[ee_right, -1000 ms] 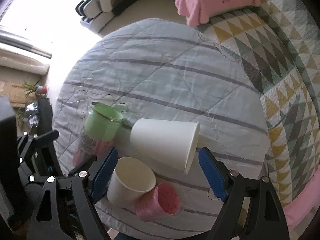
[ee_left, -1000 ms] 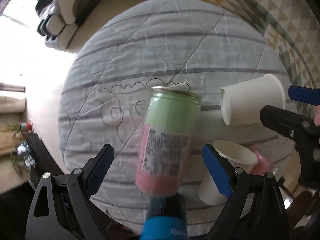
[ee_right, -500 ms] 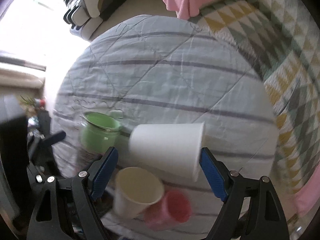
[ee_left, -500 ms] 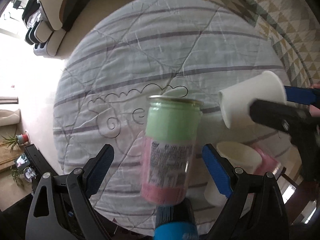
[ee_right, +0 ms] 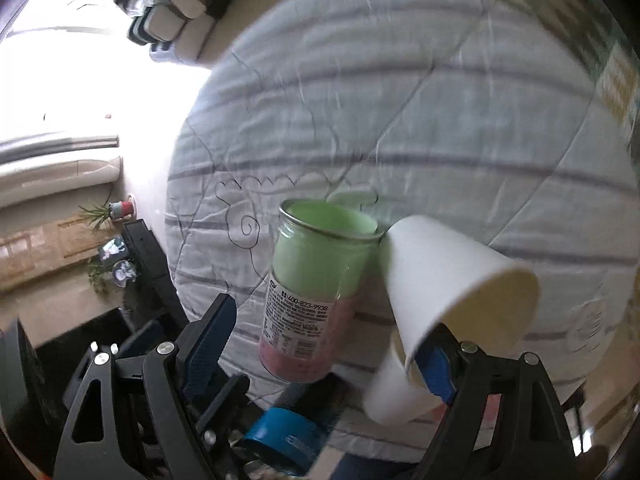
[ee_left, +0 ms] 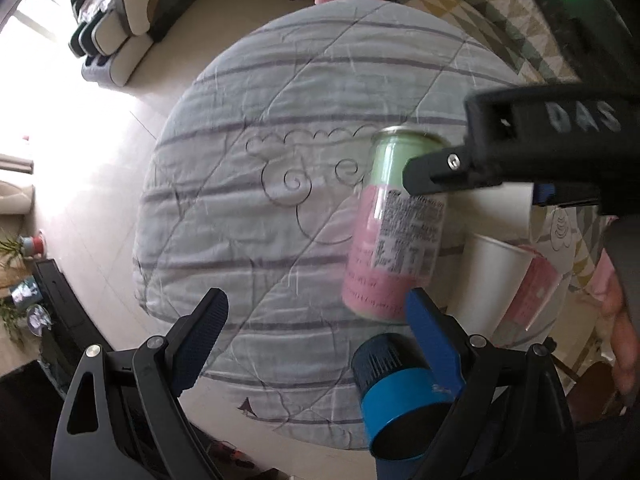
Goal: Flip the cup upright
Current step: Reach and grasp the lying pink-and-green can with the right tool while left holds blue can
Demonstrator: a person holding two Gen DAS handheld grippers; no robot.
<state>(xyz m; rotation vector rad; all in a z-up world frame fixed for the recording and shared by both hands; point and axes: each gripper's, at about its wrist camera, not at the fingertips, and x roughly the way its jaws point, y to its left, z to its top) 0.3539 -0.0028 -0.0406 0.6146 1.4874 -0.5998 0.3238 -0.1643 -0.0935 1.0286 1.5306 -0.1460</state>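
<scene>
A white paper cup (ee_right: 452, 280) hangs tilted in the air, its mouth facing lower right, and rests against the right finger of my right gripper (ee_right: 324, 344), whose jaws stand wide apart. In the left wrist view that gripper's black body (ee_left: 520, 156) hides most of this cup (ee_left: 508, 204). My left gripper (ee_left: 320, 320) is open and holds nothing. A green and pink can (ee_left: 396, 224) stands just ahead of its right finger; it also shows in the right wrist view (ee_right: 316, 300).
A second white cup (ee_left: 488, 280) stands upright with a pink cup (ee_left: 536, 292) beside it at the round table's near right. A blue cup (ee_left: 404, 396) lies on its side near the front edge. The striped grey cloth (ee_left: 280, 92) covers the table.
My right gripper has lifted the white cup and turned it from lying sideways towards mouth-up, swinging left across the can. My left gripper has shifted left, so the can sits by its right finger.
</scene>
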